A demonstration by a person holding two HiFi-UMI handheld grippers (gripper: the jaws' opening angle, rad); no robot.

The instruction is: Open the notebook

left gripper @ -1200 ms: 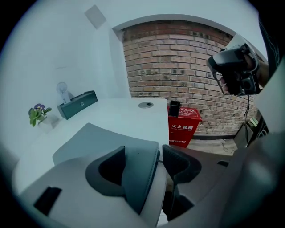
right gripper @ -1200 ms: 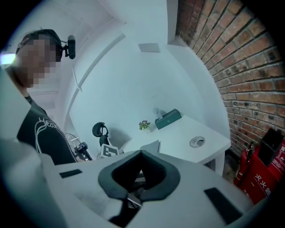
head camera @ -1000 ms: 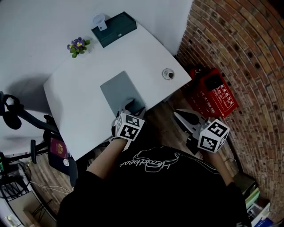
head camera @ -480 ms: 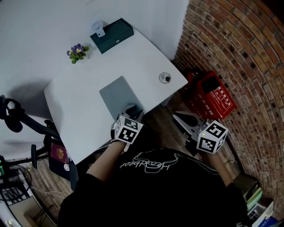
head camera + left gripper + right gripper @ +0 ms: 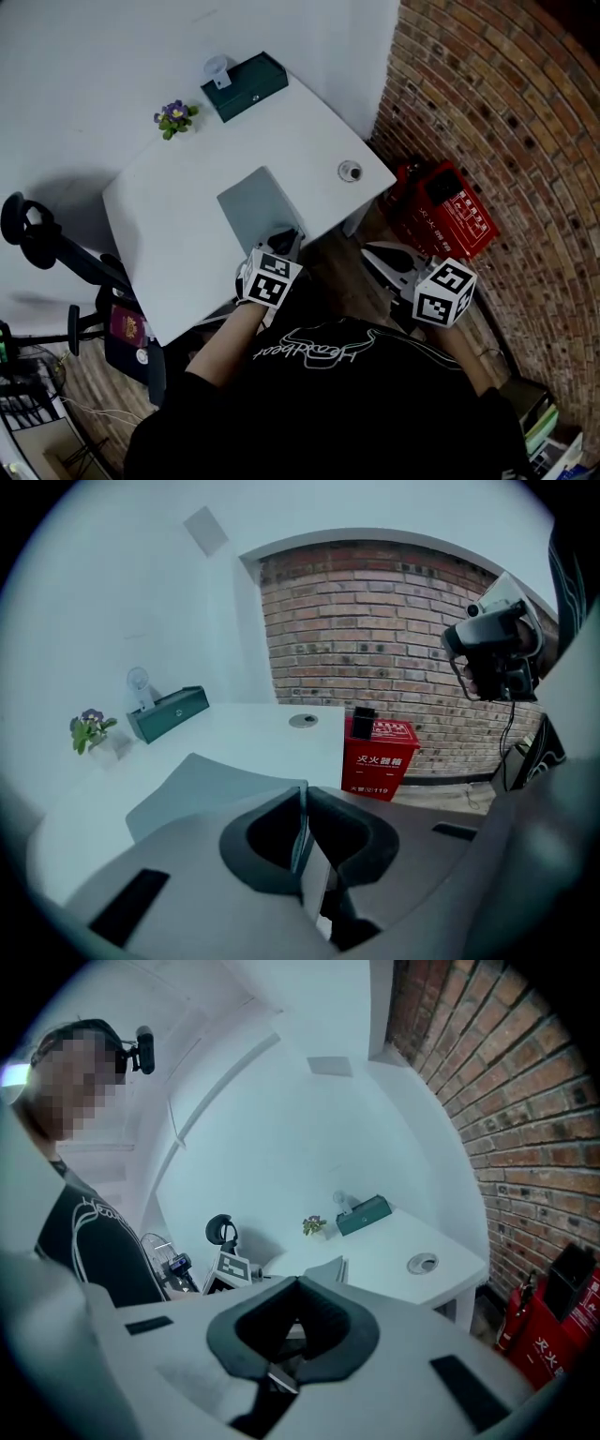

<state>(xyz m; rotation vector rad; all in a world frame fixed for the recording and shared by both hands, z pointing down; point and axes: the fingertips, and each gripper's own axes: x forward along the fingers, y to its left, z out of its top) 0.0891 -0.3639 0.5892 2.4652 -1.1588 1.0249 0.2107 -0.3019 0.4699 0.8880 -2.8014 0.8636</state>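
Grey notebook (image 5: 255, 204) lies on the white desk (image 5: 169, 234), its near edge pinched between the closing jaws of your left gripper (image 5: 286, 236). Your right gripper (image 5: 380, 255) hangs beyond the desk's edge, jaws together on nothing.

- Small office or study corner (a work room more than a home).
- White desk (image 5: 178, 225) with a cable hole (image 5: 350, 172), a notebook (image 5: 255, 202), a green desk organizer (image 5: 246, 73) and a little potted flower (image 5: 174, 115).
- Black chair (image 5: 26, 228) beside the desk.
- Plain white walls, a brick wall (image 5: 487, 94), a red fire-extinguisher box (image 5: 448, 208) on the floor.
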